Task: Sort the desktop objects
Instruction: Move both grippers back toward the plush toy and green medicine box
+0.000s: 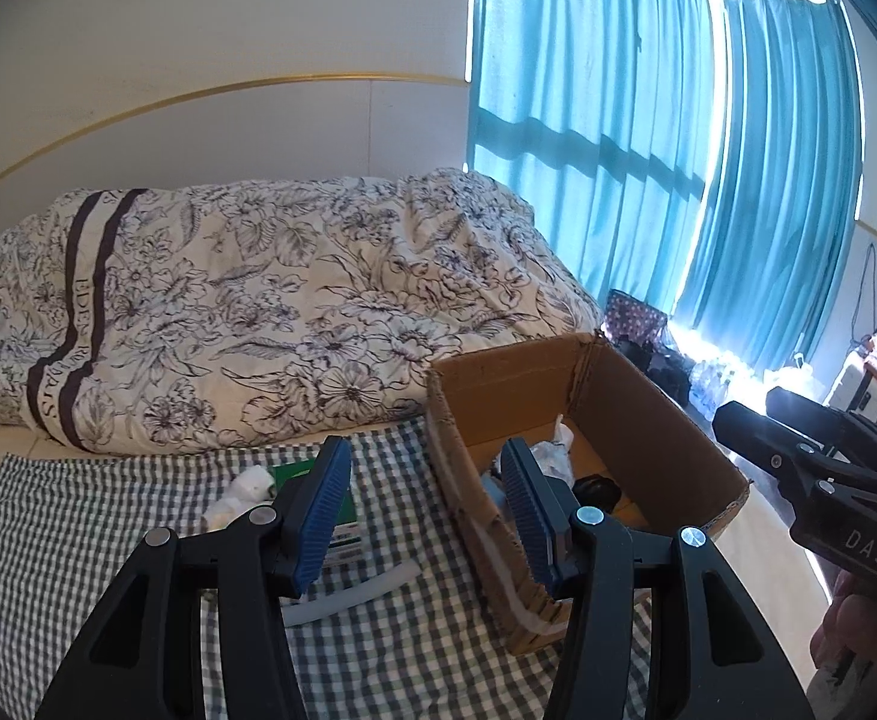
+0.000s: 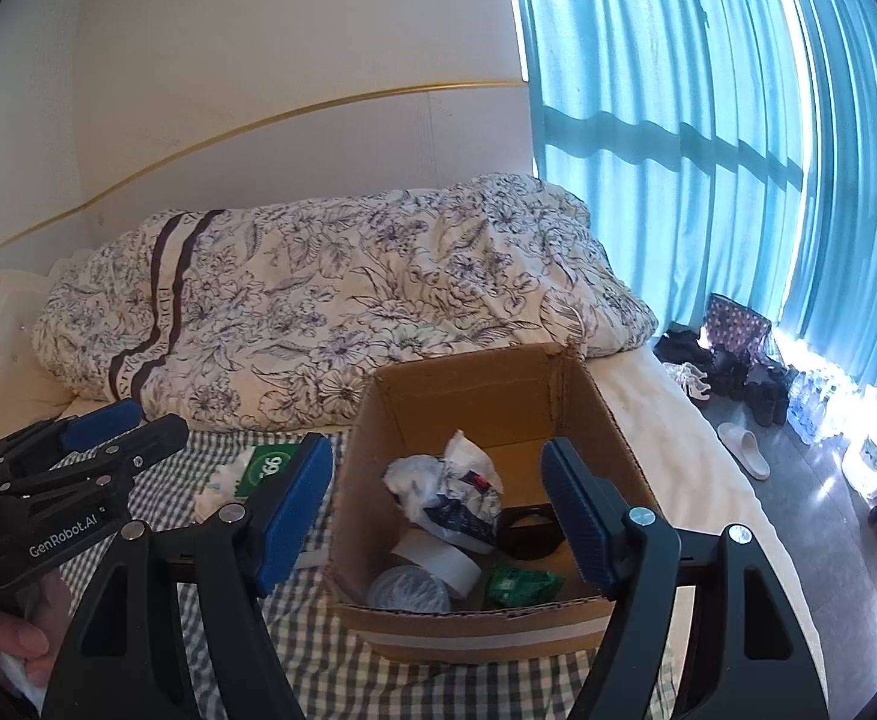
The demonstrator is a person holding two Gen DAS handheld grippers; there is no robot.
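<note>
A brown cardboard box (image 2: 480, 396) stands open on a green checked cloth (image 1: 108, 510). It holds a crumpled plastic bag (image 2: 450, 486), a white tape roll (image 2: 438, 558), a round clear lid (image 2: 408, 591), a green packet (image 2: 522, 585) and a black ring (image 2: 528, 531). My right gripper (image 2: 435, 453) hovers open over the box's near side, holding nothing. My left gripper (image 1: 425, 459) is open and empty above the cloth, straddling the box's left wall. Left of the box lie a green-and-white carton (image 1: 297, 471), a crumpled white tissue (image 1: 246, 489) and a pale tube (image 1: 348, 597).
A floral duvet (image 1: 258, 300) is heaped on the bed behind the cloth. Teal curtains (image 2: 708, 150) cover the window at right. Shoes, a slipper (image 2: 744, 450) and bags sit on the floor past the bed's right edge. A hand (image 2: 12, 642) holds the left gripper's handle.
</note>
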